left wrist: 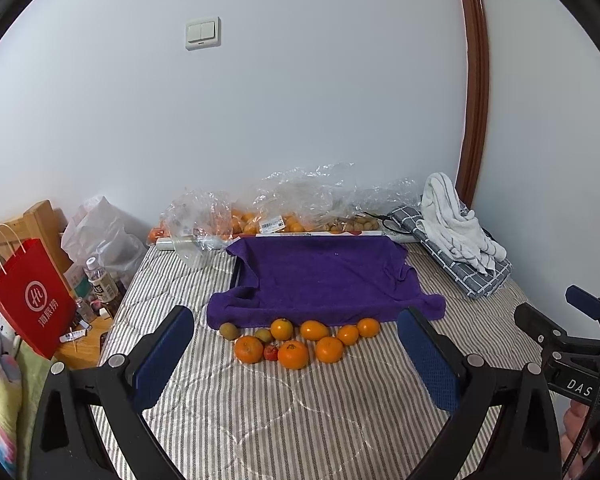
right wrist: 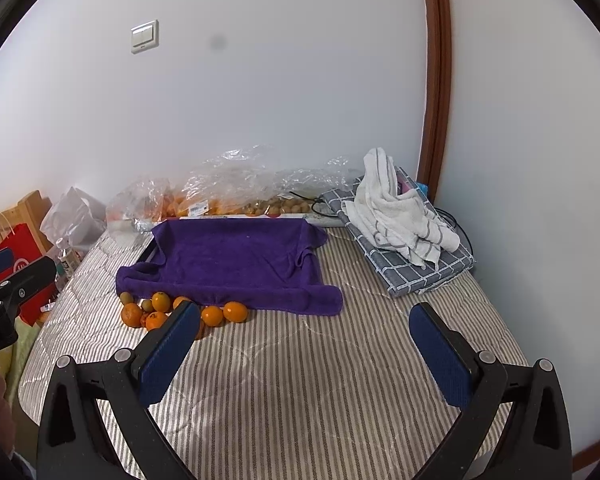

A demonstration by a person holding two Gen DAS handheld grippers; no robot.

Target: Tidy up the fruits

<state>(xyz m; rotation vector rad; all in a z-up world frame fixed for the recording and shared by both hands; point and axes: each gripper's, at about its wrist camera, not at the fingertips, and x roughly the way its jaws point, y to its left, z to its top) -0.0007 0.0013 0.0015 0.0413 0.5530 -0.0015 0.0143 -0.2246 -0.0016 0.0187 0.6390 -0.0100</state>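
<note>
Both grippers gape wide and hold nothing: the left gripper hovers over the striped bed facing the fruit, the right gripper over bare bedding. The fruit lies clustered against the near edge of the purple towel: oranges, two brownish kiwis, and one small red piece, perhaps a tomato.

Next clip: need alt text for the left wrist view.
The open left claw hovers over a striped bed, framing a cluster of oranges, two kiwis and a small red fruit lying before a purple towel. Plastic bags of fruit line the wall.
</note>
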